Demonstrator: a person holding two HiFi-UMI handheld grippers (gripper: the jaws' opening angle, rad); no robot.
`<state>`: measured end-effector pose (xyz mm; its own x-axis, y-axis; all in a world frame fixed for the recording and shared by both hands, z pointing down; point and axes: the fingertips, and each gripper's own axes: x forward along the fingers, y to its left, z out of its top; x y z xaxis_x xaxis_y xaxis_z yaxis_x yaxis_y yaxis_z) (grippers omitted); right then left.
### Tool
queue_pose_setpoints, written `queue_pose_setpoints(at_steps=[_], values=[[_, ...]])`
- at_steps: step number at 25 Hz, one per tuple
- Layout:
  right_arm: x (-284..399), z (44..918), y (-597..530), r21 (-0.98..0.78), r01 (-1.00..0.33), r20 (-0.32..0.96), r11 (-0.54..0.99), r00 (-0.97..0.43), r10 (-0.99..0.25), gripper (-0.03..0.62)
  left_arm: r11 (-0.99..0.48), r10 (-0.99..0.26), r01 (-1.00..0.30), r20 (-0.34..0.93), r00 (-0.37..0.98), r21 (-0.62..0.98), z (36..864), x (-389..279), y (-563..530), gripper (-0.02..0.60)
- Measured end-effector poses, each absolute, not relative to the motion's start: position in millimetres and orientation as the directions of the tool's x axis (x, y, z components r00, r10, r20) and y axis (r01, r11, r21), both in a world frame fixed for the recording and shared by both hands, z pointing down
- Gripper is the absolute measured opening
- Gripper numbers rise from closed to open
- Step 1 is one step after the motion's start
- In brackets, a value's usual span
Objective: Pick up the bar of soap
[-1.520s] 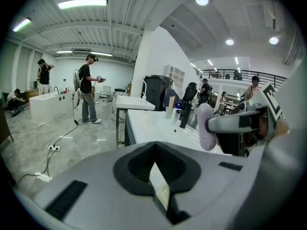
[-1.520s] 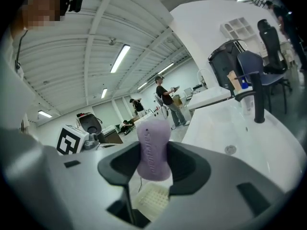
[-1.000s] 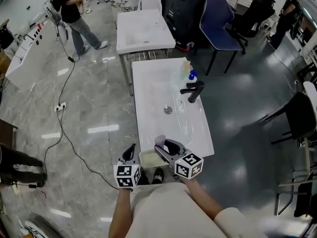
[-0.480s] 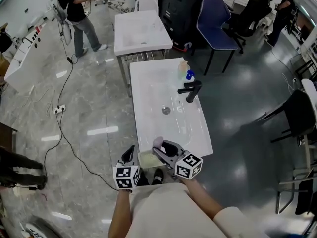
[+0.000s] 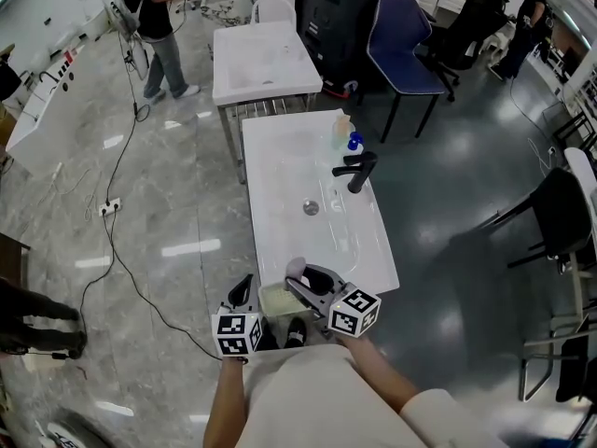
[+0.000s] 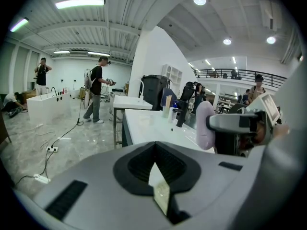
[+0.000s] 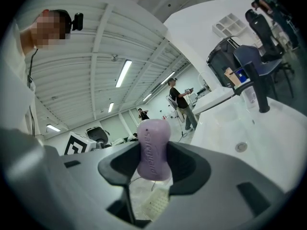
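Note:
The lilac bar of soap (image 7: 153, 148) stands upright between the jaws of my right gripper (image 7: 153, 159), which is shut on it. In the head view the soap (image 5: 295, 269) hangs over the near end of the white sink (image 5: 280, 171), held by the right gripper (image 5: 300, 276). The soap (image 6: 205, 124) also shows at the right of the left gripper view. My left gripper (image 5: 244, 289) sits just left of the sink's near corner, its jaws together and holding nothing (image 6: 154, 153).
A pale soap dish (image 5: 280, 299) lies on the sink's near rim under the grippers. A black faucet (image 5: 359, 170), two bottles (image 5: 346, 131) and the drain (image 5: 310, 207) lie farther up the sink. A second sink (image 5: 263, 59), chairs (image 5: 403, 35) and floor cables (image 5: 121, 241) surround it.
Both grippers and the soap keep their place. Only the head view has drifted slightly, and the person at the far left has stepped away.

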<state>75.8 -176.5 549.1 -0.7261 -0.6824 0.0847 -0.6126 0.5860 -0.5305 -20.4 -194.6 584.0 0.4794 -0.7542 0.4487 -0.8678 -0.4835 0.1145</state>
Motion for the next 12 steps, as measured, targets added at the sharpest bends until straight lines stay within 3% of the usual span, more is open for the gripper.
queue_pose_setpoints(at_steps=[12], values=[[77.0, 543.7, -176.4, -0.54, -0.604, 0.054, 0.586, -0.72, -0.692, 0.178, -0.481, -0.755, -0.868, 0.447, 0.48, 0.121, 585.9, -24.8, -191.1, 0.005]])
